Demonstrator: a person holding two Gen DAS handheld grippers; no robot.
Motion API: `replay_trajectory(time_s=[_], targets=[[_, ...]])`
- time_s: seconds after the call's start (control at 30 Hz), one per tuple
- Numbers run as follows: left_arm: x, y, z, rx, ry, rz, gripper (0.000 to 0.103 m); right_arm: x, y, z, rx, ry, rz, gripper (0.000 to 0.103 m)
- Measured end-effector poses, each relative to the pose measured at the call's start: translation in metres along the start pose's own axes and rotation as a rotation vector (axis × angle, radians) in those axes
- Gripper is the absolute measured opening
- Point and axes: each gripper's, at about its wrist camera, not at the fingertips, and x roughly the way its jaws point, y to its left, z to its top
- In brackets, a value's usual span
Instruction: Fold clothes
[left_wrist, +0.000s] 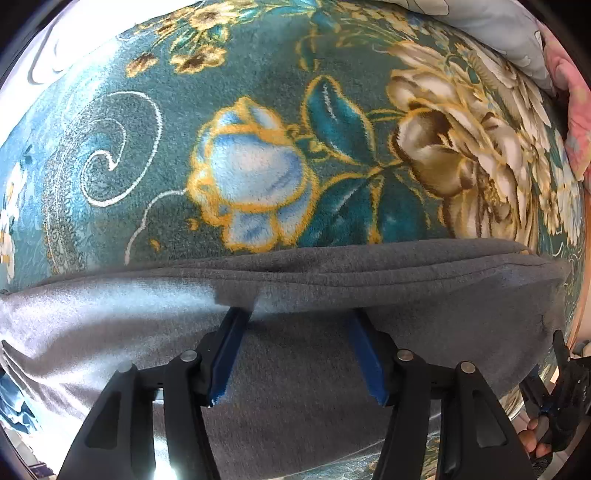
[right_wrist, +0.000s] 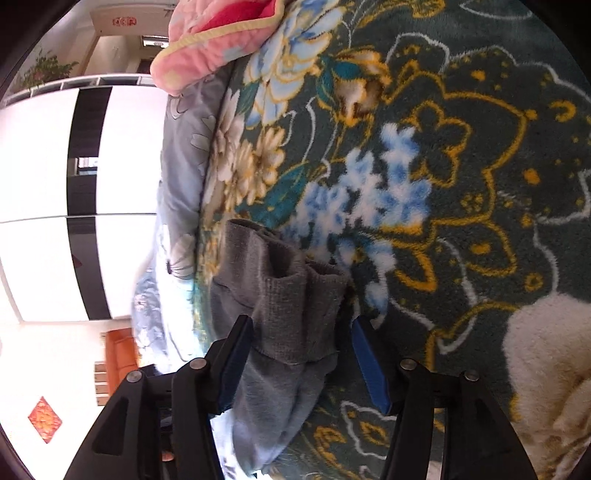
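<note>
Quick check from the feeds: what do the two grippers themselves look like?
Both match: the left gripper and right gripper have black jointed arms with round silver pivot pins, each ending in a flat blue finger pad. No cables or markings visible.

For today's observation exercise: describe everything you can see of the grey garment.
The grey garment looks like soft, fleecy knit with stitched seams and ribbed cuffs. It lies folded in layers on the floral blanket, its long folded edge straight. The left tongs hover open above it; the right tongs stand open around the cuffs, one pad close beside the fabric.
</note>
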Motion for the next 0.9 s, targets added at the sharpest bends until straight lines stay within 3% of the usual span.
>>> replay_trajectory(time_s=[0.17,0.3,0.37,0.43,0.5,0.67,0.8,0.9], targets=[[-0.015,0.004,-0.01,0.014,-0.02,-0.028,0.06,0.008,-0.004,0.004,0.044,-0.005,0.027,0.06],[-0.031,0.013,-0.038,-0.002,-0.036,-0.078,0.061,0.011,-0.007,0.008,0.065,-0.011,0.051,0.059],[-0.036,0.017,-0.056,-0.011,-0.044,-0.086,0.061,0.012,-0.005,0.009,0.055,-0.009,0.048,0.049],[-0.038,0.019,-0.075,-0.099,-0.069,-0.082,0.06,0.014,-0.005,0.01,0.055,-0.005,0.046,0.028],[-0.035,0.02,-0.09,-0.108,-0.068,-0.07,0.061,0.014,-0.004,0.011,0.051,-0.007,0.039,0.022],[0.001,0.029,-0.106,-0.186,0.025,-0.074,0.06,0.016,0.0,0.01,0.035,-0.013,0.021,0.021],[0.006,0.028,-0.102,-0.18,0.035,-0.067,0.06,0.016,0.008,0.011,0.015,-0.017,0.002,0.019],[-0.007,0.031,-0.104,-0.17,0.003,-0.103,0.06,0.009,0.022,0.008,-0.023,-0.034,-0.009,0.018]])
